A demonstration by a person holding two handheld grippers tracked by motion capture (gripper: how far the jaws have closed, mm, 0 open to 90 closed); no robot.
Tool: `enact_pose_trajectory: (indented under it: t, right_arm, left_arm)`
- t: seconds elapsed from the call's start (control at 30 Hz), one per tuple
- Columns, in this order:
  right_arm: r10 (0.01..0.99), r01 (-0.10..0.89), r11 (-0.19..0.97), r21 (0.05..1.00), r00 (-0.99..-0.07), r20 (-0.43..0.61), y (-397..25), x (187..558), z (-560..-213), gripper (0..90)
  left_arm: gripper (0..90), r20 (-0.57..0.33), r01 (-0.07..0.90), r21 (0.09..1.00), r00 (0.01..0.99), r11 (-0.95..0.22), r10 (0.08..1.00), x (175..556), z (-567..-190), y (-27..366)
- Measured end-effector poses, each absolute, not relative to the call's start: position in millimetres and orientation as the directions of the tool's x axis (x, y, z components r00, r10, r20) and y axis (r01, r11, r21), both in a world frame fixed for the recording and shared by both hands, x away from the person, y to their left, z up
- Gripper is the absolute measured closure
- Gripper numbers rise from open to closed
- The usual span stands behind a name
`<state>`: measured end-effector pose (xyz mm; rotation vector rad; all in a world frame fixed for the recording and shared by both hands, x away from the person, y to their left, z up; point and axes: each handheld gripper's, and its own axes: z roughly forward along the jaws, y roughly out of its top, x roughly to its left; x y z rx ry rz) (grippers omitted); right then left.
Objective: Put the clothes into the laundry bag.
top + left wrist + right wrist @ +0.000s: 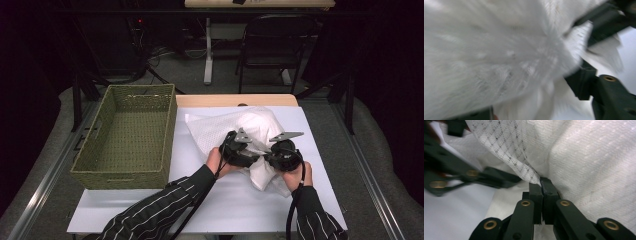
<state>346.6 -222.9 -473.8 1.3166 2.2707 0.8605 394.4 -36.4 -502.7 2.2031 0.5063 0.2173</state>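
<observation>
High view: a white cloth (252, 132) lies bunched on the white table (210, 200), just right of the woven basket (131, 135) — both grippers meet at its near edge. Right gripper (541, 185) pinches the fabric between pressed-together jaws; left gripper (239, 150) is buried in blurred cloth — I cannot tell its jaw state.

Dim room, table brightly lit from overhead; left gripper view heavily motion-blurred, right gripper view sharp.
</observation>
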Motion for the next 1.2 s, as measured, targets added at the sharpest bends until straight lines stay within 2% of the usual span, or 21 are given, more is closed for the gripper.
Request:
enact_pose_trajectory:
  t: [0.27,0.4,0.57,0.67,0.7,0.73,0.83,0.87,0.93,1.07,1.2]
  right_arm:
    - [0.873,0.643,0.387,0.661,-0.486,-0.038,-220,348,-475,88.9]
    - [0.871,0.639,0.39,0.663,-0.49,-0.041,-218,347,-474,88.8]
    - [0.867,0.632,0.391,0.669,-0.496,-0.038,-213,344,-470,88.7]
    - [0.858,0.621,0.398,0.675,-0.513,-0.034,-210,342,-468,88.7]
    - [0.858,0.621,0.398,0.675,-0.513,-0.034,-210,342,-468,88.7]
    - [0.856,0.62,0.398,0.677,-0.516,-0.031,-209,341,-467,88.8]
    - [0.848,0.611,0.392,0.688,-0.53,-0.011,-209,338,-465,88.8]
    - [0.842,0.607,0.388,0.693,-0.54,0.002,-209,337,-464,88.7]
    - [0.836,0.608,0.389,0.693,-0.548,0.012,-209,335,-463,88.7]
    - [0.845,0.625,0.406,0.666,-0.535,-0.012,-209,340,-470,88.8]
    - [0.855,0.639,0.412,0.65,-0.518,-0.033,-212,348,-479,88.9]
  left_arm:
    - [31.7,-0.005,0.313,0.735,0.889,-0.601,0.457,372,-504,18]
    - [36.2,-0.023,0.36,0.694,0.876,-0.623,0.481,373,-519,21]
    - [47.2,-0.091,0.382,0.708,0.883,-0.594,0.46,375,-532,2]
    - [62.1,-0.088,0.35,0.768,0.887,-0.536,0.454,376,-534,-23]
    - [69.6,-0.088,0.35,0.768,0.887,-0.536,0.454,376,-534,-23]
    - [69.6,-0.105,0.359,0.774,0.885,-0.522,0.454,379,-534,-28]
    - [80.8,-0.156,0.403,0.8,0.855,-0.444,0.494,388,-529,-39]
    - [82.7,-0.206,0.443,0.805,0.832,-0.395,0.515,396,-526,-42]
    - [82.8,-0.259,0.482,0.801,0.814,-0.355,0.52,405,-524,-46]
    - [77.0,-0.264,0.476,0.78,0.839,-0.406,0.475,411,-522,-46]
    - [53.2,-0.207,0.434,0.753,0.87,-0.495,0.447,400,-521,-33]
